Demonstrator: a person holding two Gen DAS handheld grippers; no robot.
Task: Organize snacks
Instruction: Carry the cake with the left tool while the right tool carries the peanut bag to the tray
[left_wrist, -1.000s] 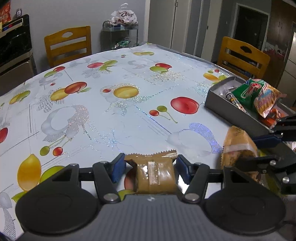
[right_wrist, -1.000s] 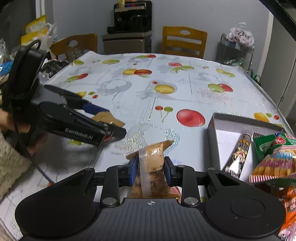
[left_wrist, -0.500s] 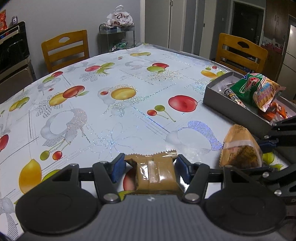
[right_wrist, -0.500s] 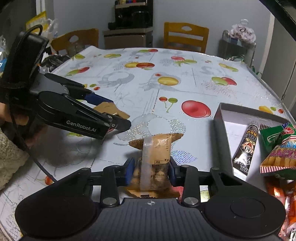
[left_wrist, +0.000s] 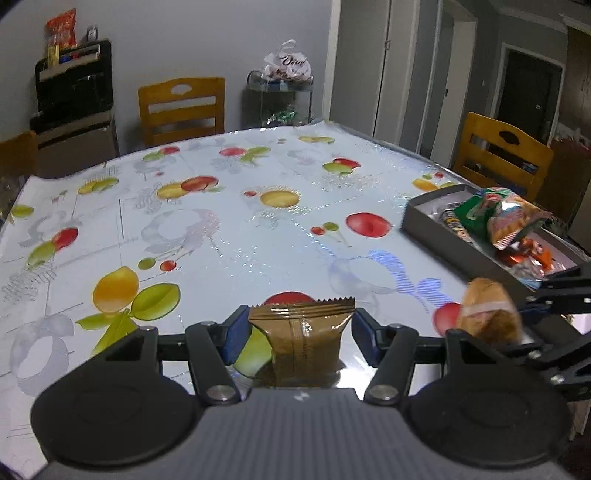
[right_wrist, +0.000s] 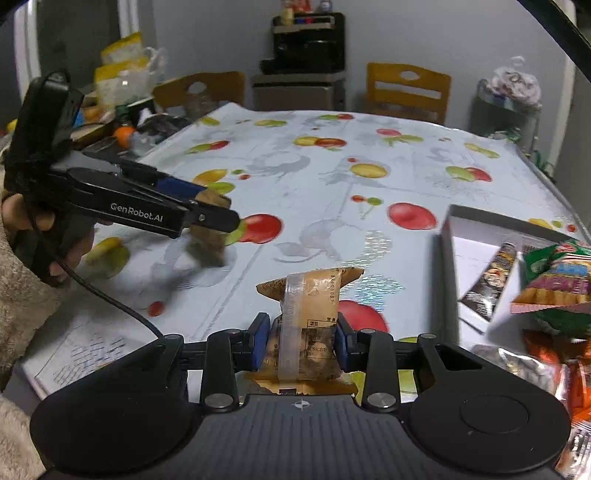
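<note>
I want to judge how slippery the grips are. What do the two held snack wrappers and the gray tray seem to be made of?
Brown packet in the left gripper: looks like glossy plastic or foil film, with a serrated top edge and a centre seam.
Packet in the right gripper: thin plastic film, partly clear, its contents showing through.
Gray tray: probably matte cardboard, judging by its thin straight walls and dull finish.

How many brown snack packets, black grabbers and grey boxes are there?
Brown crinkly snack packets: 2
Black grippers: 2, the left gripper and the right gripper
Grey cardboard box: 1
Total: 5
</note>
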